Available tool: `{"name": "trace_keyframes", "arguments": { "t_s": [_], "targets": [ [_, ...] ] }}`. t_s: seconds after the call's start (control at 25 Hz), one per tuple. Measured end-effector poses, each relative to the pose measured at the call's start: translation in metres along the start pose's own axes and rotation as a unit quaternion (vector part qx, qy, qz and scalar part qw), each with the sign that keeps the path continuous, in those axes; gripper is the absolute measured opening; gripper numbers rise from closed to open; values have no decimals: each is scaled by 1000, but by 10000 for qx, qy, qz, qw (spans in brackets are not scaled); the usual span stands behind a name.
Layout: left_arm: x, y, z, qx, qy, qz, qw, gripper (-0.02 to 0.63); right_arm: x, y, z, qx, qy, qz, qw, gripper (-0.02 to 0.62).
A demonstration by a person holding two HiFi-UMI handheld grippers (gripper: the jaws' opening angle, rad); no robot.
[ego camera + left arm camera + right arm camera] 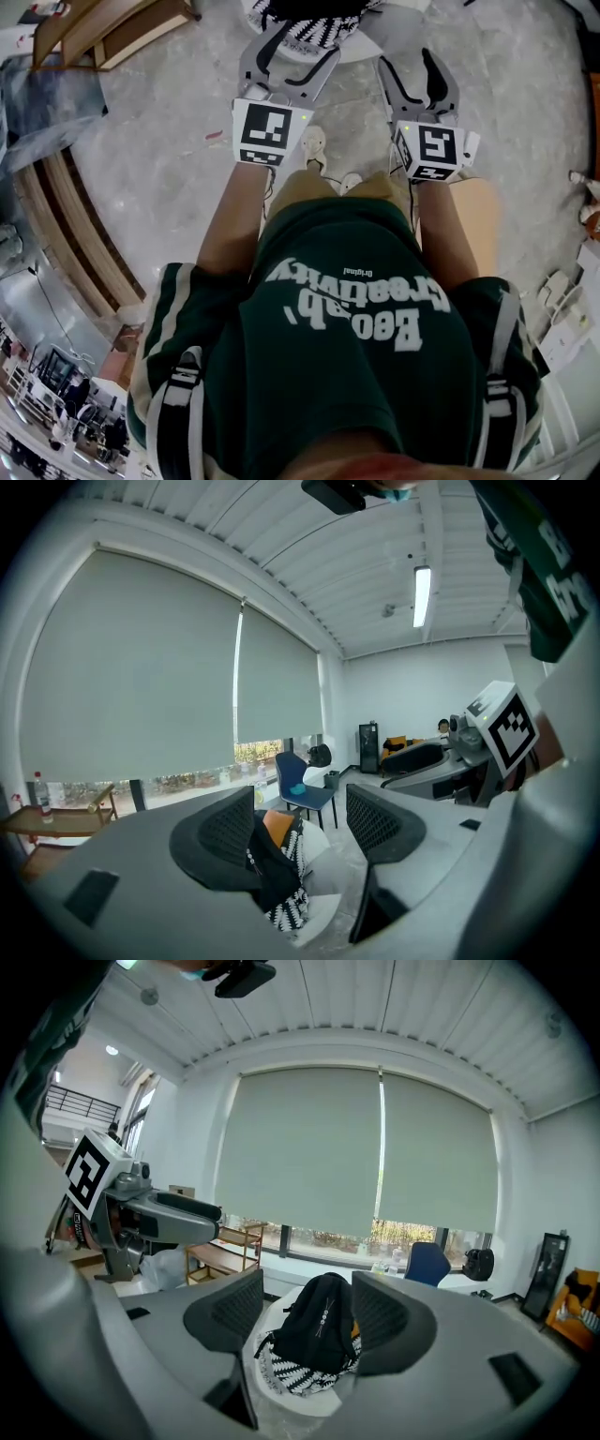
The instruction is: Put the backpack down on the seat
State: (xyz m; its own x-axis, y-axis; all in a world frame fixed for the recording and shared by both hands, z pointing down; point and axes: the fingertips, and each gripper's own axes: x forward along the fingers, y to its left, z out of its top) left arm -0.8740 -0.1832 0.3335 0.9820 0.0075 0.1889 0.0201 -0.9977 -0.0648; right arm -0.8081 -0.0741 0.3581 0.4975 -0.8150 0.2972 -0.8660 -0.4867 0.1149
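Looks like an office or lab-type room to me: big windows [328,1237] with grey roller blinds [375,1147], a strip light [421,594] on a slatted white ceiling [309,536], a blue office chair [300,785], low wooden shelves [220,1246], and a polished grey floor [169,141].

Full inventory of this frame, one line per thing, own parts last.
backpack: 1, black, upright on the seat
seat: 1, white, round, ahead of both grippers
patterned cushion: 1, black-and-white, under the backpack
orange item: 1, beside the backpack
chair: 1, blue, near the window
wooden shelf: 1, light wood, below the window
left gripper: grey, jaws apart, empty
right gripper: grey, jaws apart, empty
T-shirt: green, on the person
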Motion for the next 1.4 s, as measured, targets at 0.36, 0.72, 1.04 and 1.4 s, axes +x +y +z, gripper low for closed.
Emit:
{"name": "trace_keyframes", "arguments": {
  "t_s": [0.36,0.72,1.04,1.4],
  "targets": [
    [-31,-67,48,166,-376,279,9988,331,-77,-17,42,-260,-935,27,9953,272],
    [-114,-149,78,468,-582,910,9930,20,-197,-1,47,-267,-1414,260,9893,35],
    [-148,-200,80,700,-440,1002,9915,18,-256,2,45,-176,-1483,313,9883,34],
    [-156,-211,94,838,-452,829,9920,18,-267,9,57,-247,-1492,313,9880,34]
  ]
}}
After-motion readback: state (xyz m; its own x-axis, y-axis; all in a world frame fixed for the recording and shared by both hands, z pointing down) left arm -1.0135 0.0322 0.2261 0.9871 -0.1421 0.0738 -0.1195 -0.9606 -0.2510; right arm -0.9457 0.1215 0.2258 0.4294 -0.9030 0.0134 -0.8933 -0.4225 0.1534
